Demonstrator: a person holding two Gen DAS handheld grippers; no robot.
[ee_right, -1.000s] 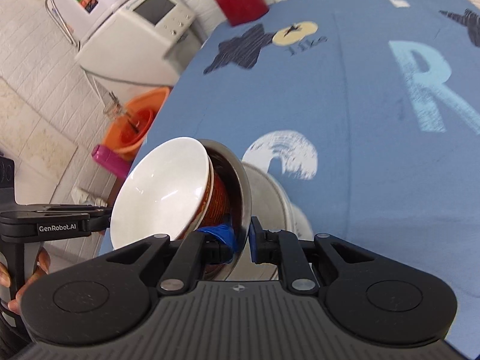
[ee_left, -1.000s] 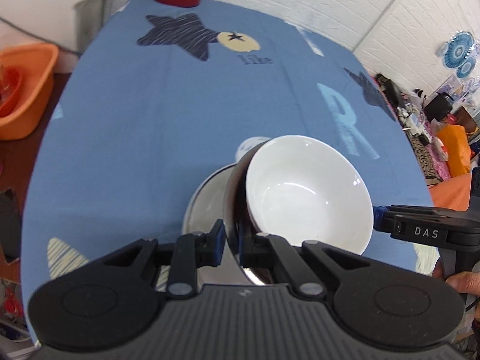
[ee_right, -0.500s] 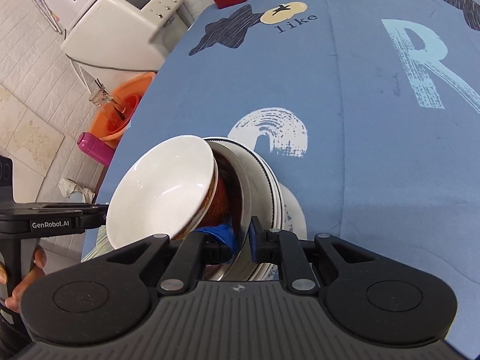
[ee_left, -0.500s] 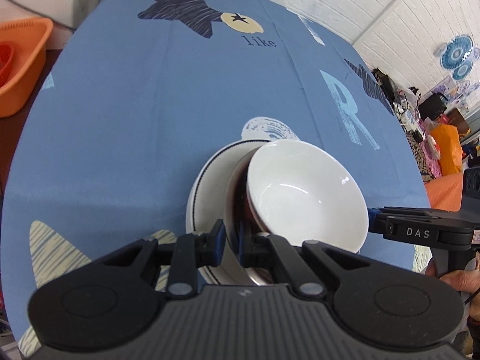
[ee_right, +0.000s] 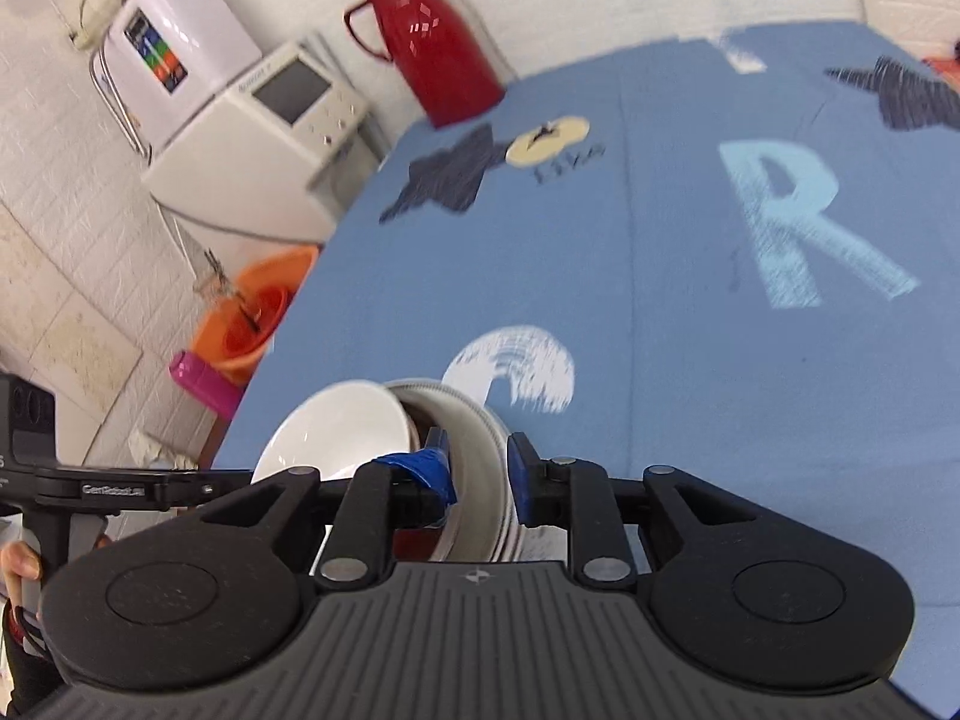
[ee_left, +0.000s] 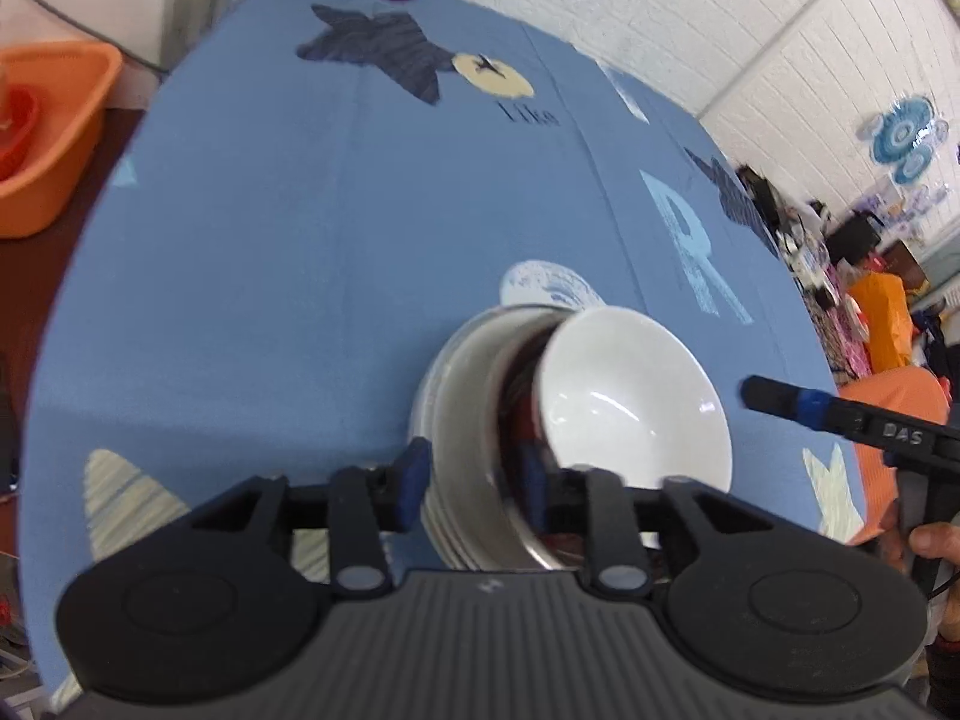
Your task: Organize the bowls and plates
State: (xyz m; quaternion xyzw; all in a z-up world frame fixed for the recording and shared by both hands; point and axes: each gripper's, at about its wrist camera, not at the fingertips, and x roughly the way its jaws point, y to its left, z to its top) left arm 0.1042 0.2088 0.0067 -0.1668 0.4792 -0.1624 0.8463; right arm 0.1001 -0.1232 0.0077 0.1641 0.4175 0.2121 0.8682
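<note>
Crockery is stacked low in the middle of both frames: a white bowl [ee_left: 636, 396] nested in a metal bowl [ee_left: 474, 420], which sits on a pile of white plates [ee_left: 429, 414] on the blue tablecloth [ee_left: 300, 240].

We see our left gripper [ee_left: 474, 480] parted, one blue pad outside the plates, the other inside the metal bowl, straddling the stack's edge without clamping it. From the other side our right gripper [ee_right: 477, 471] looks the same: jaws apart, left pad inside the bowls, right pad just outside the plate rims, a gap showing on the outer side. So we read both as released, or nearly so.

What worries us:
- The white bowl tilts to one side inside the metal bowl. Pulling a pad out past it could drag it further over or tip it out.
- Inner pads sit close to the metal bowl's wall. A sideways withdrawal could shove the whole stack across the cloth.
- The stack sits near the table's near edge, so a nudge toward us risks a drop.
- Both views are blurred, so we cannot tell exact contact. We'd lift straight up, slowly.

A red thermos [ee_right: 432, 42], upper centre in the right view, stands well apart.
</note>
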